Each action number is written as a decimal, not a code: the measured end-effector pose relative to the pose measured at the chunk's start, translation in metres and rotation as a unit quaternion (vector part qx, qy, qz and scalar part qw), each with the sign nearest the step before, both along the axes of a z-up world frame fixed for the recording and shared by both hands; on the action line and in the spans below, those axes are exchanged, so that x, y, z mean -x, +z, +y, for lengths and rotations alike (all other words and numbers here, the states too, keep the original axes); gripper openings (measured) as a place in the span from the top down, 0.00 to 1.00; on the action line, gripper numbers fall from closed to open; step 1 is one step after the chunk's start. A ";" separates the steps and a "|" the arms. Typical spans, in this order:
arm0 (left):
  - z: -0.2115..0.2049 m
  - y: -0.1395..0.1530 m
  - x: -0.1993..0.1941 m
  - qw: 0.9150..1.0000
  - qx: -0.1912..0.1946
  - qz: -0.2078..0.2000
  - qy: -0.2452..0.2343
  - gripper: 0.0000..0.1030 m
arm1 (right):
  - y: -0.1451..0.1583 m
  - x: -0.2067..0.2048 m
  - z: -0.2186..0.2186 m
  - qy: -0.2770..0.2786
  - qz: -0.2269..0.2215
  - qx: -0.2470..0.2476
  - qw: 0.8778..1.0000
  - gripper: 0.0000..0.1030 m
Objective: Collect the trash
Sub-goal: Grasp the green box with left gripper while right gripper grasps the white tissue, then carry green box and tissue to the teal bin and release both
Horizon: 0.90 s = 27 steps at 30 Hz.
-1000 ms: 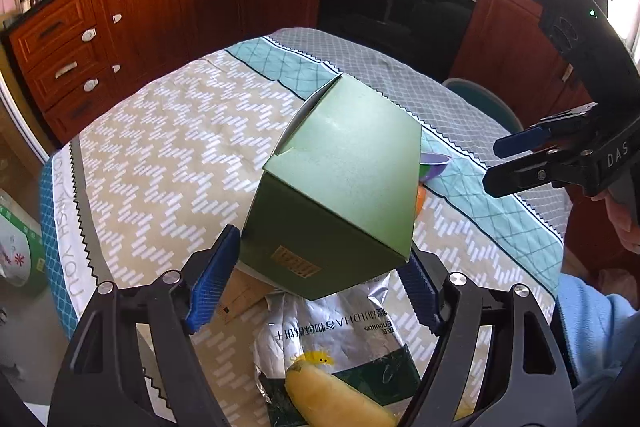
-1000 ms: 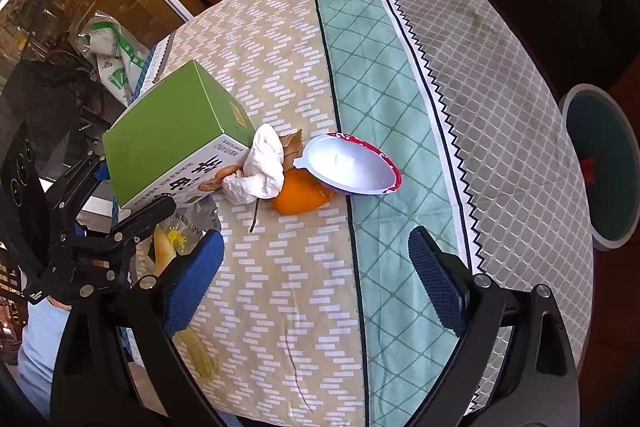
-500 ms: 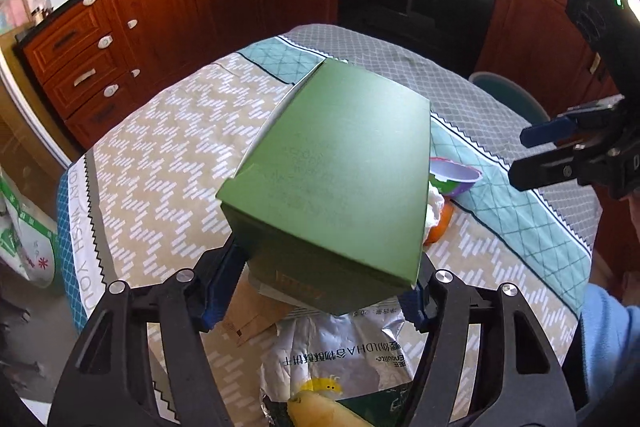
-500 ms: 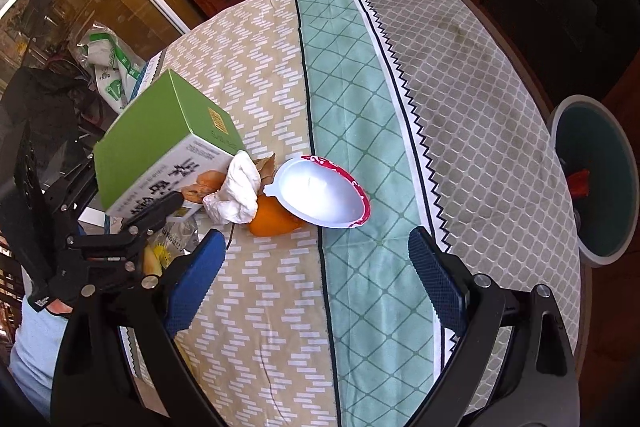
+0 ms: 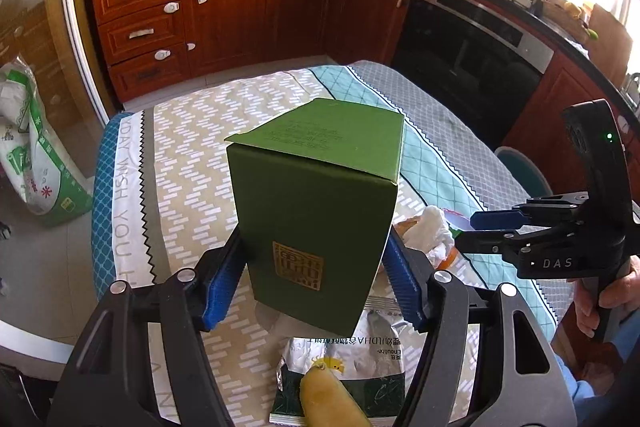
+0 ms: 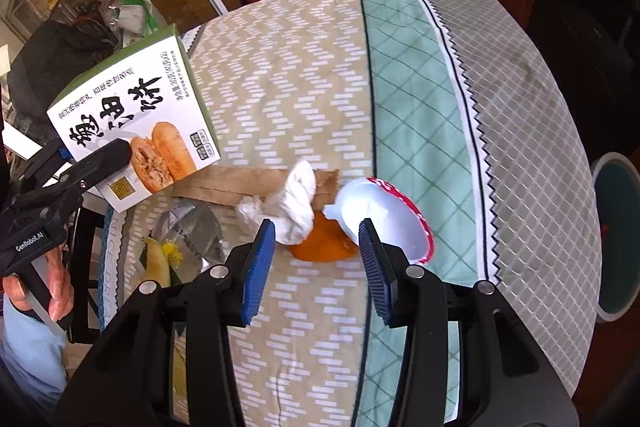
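Observation:
My left gripper [image 5: 314,283] is shut on a green food box [image 5: 320,211] and holds it upright above the table; the right wrist view shows the box's white printed face [image 6: 132,99]. My right gripper [image 6: 318,259] hangs over a crumpled white tissue [image 6: 296,203] and an orange peel [image 6: 320,251]. Its jaws are closing with the peel between them, and the pads do not press on anything. The left fingertip overlaps the tissue's edge. A white bowl with a red rim [image 6: 384,223] lies just right of the peel.
A foil snack bag [image 5: 360,347] with a yellow banana-like piece [image 5: 328,403] lies below the box, beside brown paper [image 6: 240,183]. A teal bin [image 6: 616,235] stands on the floor past the table's right edge. Cabinets and an oven line the far side.
The left gripper closed on the green box, raised it and rolled it upright. The right gripper moved in over the tissue and peel, and its jaws narrowed a lot.

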State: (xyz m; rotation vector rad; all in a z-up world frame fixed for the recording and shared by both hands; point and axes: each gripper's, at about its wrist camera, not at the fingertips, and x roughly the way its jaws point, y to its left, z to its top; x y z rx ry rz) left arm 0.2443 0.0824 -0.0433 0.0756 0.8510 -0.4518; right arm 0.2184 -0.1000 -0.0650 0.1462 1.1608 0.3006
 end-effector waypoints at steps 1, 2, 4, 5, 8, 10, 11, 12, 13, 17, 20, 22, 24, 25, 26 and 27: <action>0.001 -0.001 -0.001 1.000 0.000 0.002 0.004 0.35 | 0.001 -0.003 0.006 0.008 -0.003 0.000 1.000 0.59; 0.002 -0.002 -0.003 1.000 0.000 0.006 0.008 0.35 | 0.000 -0.005 0.012 0.018 -0.006 0.002 1.000 0.59; 0.007 -0.004 -0.007 1.000 0.002 0.014 0.017 0.35 | -0.004 -0.011 0.025 0.039 -0.007 0.012 0.999 0.59; 0.010 -0.005 -0.008 1.000 0.004 0.017 0.022 0.35 | -0.007 -0.013 0.030 0.045 -0.005 0.017 0.999 0.59; 0.018 -0.006 -0.009 0.999 0.009 0.024 0.032 0.35 | -0.021 -0.017 0.039 0.059 0.007 0.033 0.998 0.55; 0.020 -0.008 -0.008 0.999 0.010 0.027 0.035 0.35 | -0.028 -0.018 0.044 0.062 0.005 0.045 0.997 0.56; 0.020 -0.008 -0.007 0.999 0.009 0.027 0.035 0.35 | -0.029 -0.017 0.045 0.063 0.001 0.051 0.997 0.61; 0.020 -0.008 -0.006 0.999 0.007 0.027 0.036 0.35 | -0.029 -0.016 0.045 0.063 -0.001 0.051 0.997 0.83; 0.020 -0.008 -0.004 0.999 0.006 0.026 0.036 0.35 | -0.027 -0.015 0.043 0.060 -0.002 0.042 0.997 0.84; 0.020 -0.002 -0.002 0.999 0.016 0.025 0.040 0.35 | -0.004 -0.008 0.031 0.043 -0.024 0.012 0.999 0.86; 0.020 0.010 0.002 0.999 0.023 0.014 0.041 0.35 | 0.017 -0.003 0.018 0.031 -0.035 -0.018 0.999 0.86; 0.019 0.021 0.006 0.999 0.028 0.008 0.040 0.35 | 0.032 0.000 0.011 0.024 -0.048 -0.027 0.998 0.86; 0.016 0.032 0.009 0.999 0.034 0.002 0.037 0.35 | 0.045 0.005 0.004 0.017 -0.067 -0.024 0.997 0.86; 0.013 0.037 0.011 0.999 0.035 -0.001 0.035 0.35 | 0.051 0.008 -0.002 0.011 -0.074 -0.025 0.997 0.86; 0.008 0.042 0.013 0.999 0.036 -0.004 0.032 0.35 | 0.056 0.011 -0.009 0.004 -0.080 -0.027 0.996 0.86; 0.002 0.047 0.016 0.999 0.035 -0.009 0.026 0.35 | 0.059 0.014 -0.017 -0.003 -0.085 -0.026 0.996 0.86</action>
